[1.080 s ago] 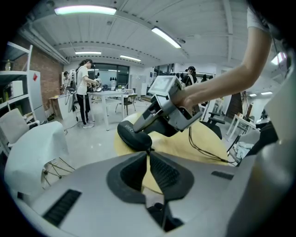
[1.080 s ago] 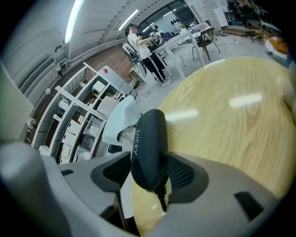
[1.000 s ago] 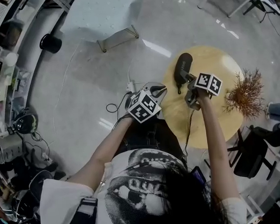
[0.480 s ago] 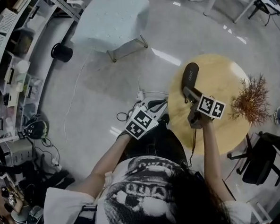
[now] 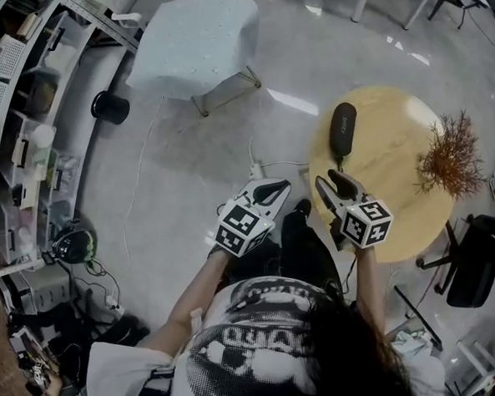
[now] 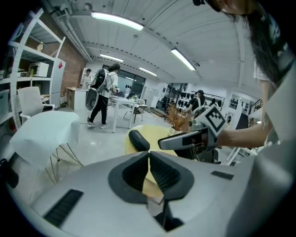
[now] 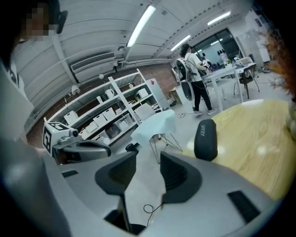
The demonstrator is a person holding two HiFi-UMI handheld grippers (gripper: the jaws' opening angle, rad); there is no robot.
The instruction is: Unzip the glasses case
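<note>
The black glasses case [image 5: 343,128] lies zipped shut on the round wooden table [image 5: 403,217], near the tabletop's 10 o'clock edge, with neither tool touching it. The right gripper [image 5: 326,180] hovers over the table's near rim with the case at its 12 o'clock, a little apart; its jaws stand open with an empty gap between them, having just been closing. The left gripper [image 5: 274,188] hangs off the table over the floor, at about 9 o'clock from the right one, its jaws pressed together on nothing. A dried twiggy plant [image 5: 452,157] sits at the table's 3 o'clock edge.
</note>
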